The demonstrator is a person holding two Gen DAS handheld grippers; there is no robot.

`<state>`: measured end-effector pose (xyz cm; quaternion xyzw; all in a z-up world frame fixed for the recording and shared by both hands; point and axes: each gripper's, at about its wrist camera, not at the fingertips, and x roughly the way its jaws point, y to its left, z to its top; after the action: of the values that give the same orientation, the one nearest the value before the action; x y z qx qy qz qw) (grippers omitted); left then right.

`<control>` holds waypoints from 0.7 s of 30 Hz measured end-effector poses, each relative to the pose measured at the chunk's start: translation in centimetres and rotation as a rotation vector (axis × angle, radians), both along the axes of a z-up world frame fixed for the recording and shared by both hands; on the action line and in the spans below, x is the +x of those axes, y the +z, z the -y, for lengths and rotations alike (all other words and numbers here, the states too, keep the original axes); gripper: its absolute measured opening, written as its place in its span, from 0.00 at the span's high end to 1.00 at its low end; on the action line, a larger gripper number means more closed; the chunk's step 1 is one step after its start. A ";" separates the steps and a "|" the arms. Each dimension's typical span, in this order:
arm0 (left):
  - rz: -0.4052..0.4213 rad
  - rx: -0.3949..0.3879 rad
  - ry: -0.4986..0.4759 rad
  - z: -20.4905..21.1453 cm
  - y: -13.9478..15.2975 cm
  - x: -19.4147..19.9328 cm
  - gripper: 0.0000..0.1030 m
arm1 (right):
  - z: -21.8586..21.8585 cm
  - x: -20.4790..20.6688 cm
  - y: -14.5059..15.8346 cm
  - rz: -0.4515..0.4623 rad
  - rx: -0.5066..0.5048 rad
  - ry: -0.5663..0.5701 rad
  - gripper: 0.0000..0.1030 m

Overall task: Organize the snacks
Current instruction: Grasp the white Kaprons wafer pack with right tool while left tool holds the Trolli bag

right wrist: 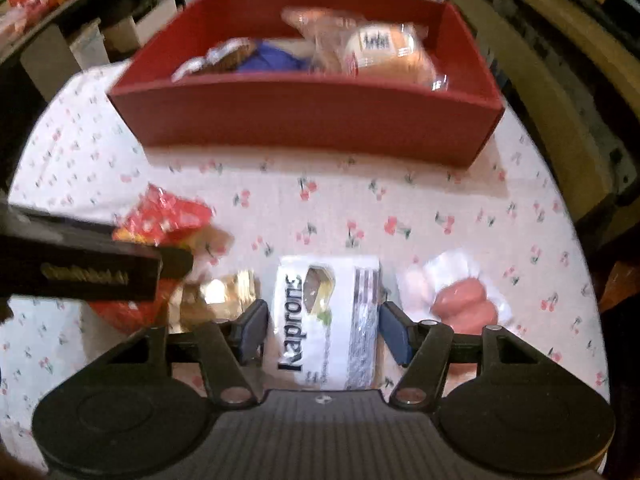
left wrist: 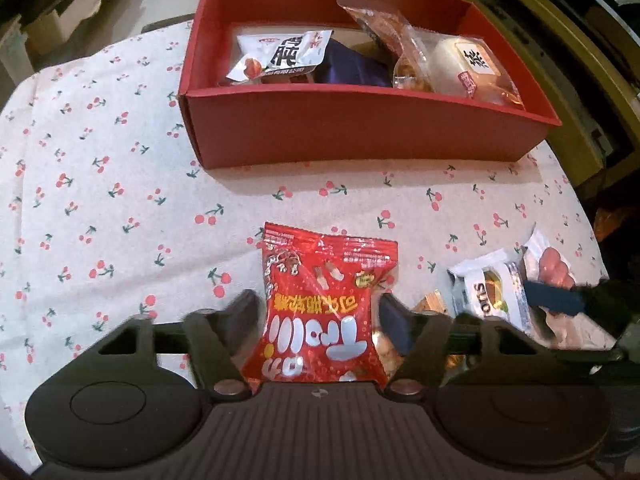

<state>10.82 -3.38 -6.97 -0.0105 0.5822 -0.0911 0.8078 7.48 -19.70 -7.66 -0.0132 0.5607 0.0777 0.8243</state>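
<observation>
A red snack bag (left wrist: pixel 324 300) lies on the cherry-print cloth between the fingers of my left gripper (left wrist: pixel 320 316). The pads stand at its two sides without visibly squeezing it, so the jaws are open. A white "Kaprons" packet (right wrist: pixel 328 320) lies flat between the blue pads of my right gripper (right wrist: pixel 324 330), which is open with a thin gap on each side. The red box (left wrist: pixel 360 132) stands beyond, holding several wrapped snacks. The right view is blurred.
A clear packet of pink sausages (right wrist: pixel 460 300) lies right of the white packet, and a gold-wrapped snack (right wrist: pixel 224 292) lies left of it. The left gripper's black body (right wrist: pixel 80 268) crosses the red bag. The round table's edge (left wrist: pixel 588 208) curves close on the right.
</observation>
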 end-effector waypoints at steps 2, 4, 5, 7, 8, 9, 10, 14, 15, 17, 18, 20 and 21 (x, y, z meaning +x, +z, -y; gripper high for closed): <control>0.006 0.014 -0.015 0.3 0.0 0.0 0.23 | -0.5 -0.3 0.1 0.020 -0.020 0.023 0.37; 0.008 0.031 -0.024 0.8 -0.2 0.1 0.25 | -0.9 -0.7 0.3 0.037 -0.040 0.044 0.38; 0.011 0.039 -0.027 0.9 -0.2 0.0 0.28 | -1.1 -0.8 0.5 0.048 -0.054 0.053 0.38; 0.019 0.059 -0.036 1.1 0.0 -0.2 0.37 | -1.5 -1.2 1.0 0.081 -0.076 0.073 0.38; 0.020 0.057 -0.043 1.0 0.1 -0.3 0.39 | -1.6 -1.4 1.3 0.096 -0.082 0.078 0.38; 0.017 0.051 -0.043 0.9 0.1 -0.4 0.40 | -1.7 -1.7 1.7 0.114 -0.090 0.084 0.38; 0.017 0.047 -0.045 0.8 0.3 -0.4 0.41 | -1.8 -1.8 2.0 0.129 -0.097 0.087 0.38; 0.037 0.048 -0.060 0.6 1.1 -1.0 0.43 | -2.0 -2.1 3.1 0.188 -0.122 0.090 0.38; 0.044 0.044 -0.065 0.7 1.3 -1.1 0.43 | -2.1 -2.2 3.3 0.198 -0.125 0.090 0.38; 0.057 0.041 -0.072 0.7 1.8 -1.3 0.44 | -2.1 -2.2 3.7 0.215 -0.126 0.085 0.38; 0.065 0.039 -0.077 0.8 2.0 -1.3 0.46 | -2.1 -2.2 3.9 0.223 -0.126 0.083 0.38; 0.075 0.023 -0.086 0.9 2.6 -1.5 0.53 | -2.1 -2.2 4.3 0.238 -0.124 0.079 0.38; 0.084 0.020 -0.088 1.0 2.9 -1.6 0.53 | -2.1 -2.2 4.4 0.242 -0.123 0.080 0.38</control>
<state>9.27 -4.34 -4.07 0.0269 0.5487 -0.1213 0.8267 5.24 -17.61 -3.21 -0.0953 0.4600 0.0739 0.8797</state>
